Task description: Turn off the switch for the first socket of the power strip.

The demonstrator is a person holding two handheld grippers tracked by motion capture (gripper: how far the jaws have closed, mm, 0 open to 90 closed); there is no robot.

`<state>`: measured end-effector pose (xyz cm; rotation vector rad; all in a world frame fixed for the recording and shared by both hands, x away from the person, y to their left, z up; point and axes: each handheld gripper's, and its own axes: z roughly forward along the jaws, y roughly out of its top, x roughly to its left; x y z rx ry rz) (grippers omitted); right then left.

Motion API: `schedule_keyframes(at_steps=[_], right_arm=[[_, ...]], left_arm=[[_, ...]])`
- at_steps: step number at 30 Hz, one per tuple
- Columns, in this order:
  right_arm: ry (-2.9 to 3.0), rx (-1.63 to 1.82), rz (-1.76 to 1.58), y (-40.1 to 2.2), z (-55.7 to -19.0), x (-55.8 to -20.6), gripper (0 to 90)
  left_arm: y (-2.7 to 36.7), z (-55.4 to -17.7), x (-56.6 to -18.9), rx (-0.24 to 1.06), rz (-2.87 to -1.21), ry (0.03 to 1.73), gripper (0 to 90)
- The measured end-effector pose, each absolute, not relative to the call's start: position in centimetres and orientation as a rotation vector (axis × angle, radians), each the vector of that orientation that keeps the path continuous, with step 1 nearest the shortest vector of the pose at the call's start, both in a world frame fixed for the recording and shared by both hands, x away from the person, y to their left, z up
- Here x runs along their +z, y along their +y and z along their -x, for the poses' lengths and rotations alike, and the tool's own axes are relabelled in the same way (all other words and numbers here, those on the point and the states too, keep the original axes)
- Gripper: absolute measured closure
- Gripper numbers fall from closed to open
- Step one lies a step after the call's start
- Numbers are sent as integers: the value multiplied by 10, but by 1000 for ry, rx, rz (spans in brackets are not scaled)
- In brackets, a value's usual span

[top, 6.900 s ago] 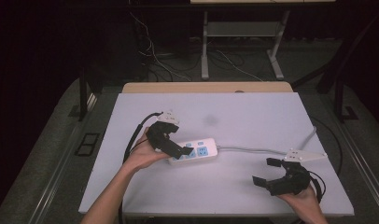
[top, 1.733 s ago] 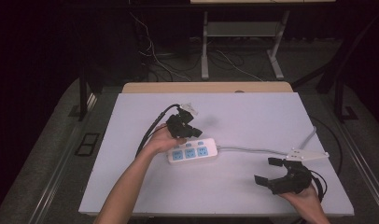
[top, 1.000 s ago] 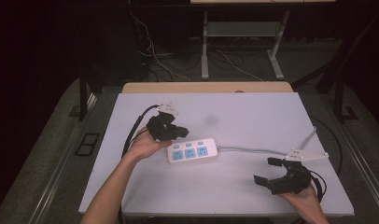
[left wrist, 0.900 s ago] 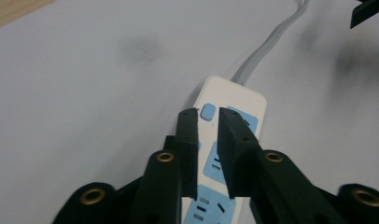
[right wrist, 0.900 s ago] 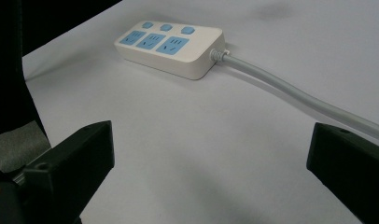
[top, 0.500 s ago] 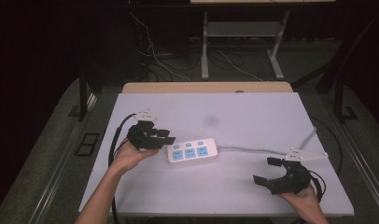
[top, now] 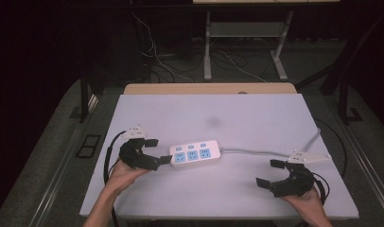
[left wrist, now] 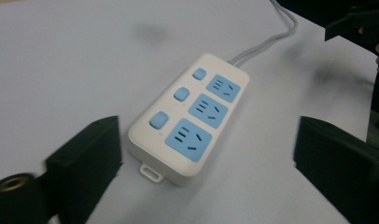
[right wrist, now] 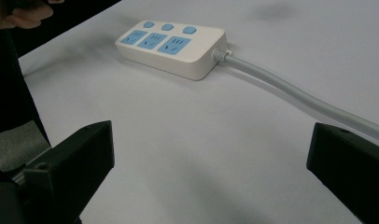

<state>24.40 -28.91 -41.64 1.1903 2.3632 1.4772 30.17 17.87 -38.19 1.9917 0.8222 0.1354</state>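
Lying flat near the middle of the white surface [top: 256, 118], a white power strip [top: 196, 152] shows three blue sockets in a row and three small blue buttons alongside them. Its grey cord [top: 256, 151] leaves the right end and runs across the surface toward the right edge.

The left claw [top: 158, 150] sits just beside the strip's left end, held by the person's left hand [top: 121, 172], with its jaws spread and nothing between them. In the left gripper view the strip [left wrist: 190, 119] lies in front of the gap between the two black jaws, its near end with a small mounting tab pointing toward the camera; whether a jaw tip touches the strip cannot be told from the high view.

The right claw [top: 270, 172] rests low at the right front part of the surface, well apart from the strip, held by the right hand [top: 306, 201]. Its jaws are also spread wide and hold nothing. In the right gripper view the strip [right wrist: 171, 46] lies farther off, and the cord [right wrist: 295, 95] runs diagonally past the right jaw.

A faint grey smudge [top: 213, 121] marks the surface behind the strip.
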Motion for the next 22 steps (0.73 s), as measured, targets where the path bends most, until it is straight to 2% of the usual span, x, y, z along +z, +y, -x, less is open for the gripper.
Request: schedule_keyframes(at_steps=[2,11,22], right_arm=[[2364,1476,-1191,-289,-244,-416,6],[2368,1473,-1192,-289,-244,-417,6],[2380,1467,-1197,-288,-243,-418,6]], left_arm=[[178,-296,-387,141,-1989,829,0],[177,-274,-409,188,-1956,844,0],[181,-264,-427,171,-1918,876,0]])
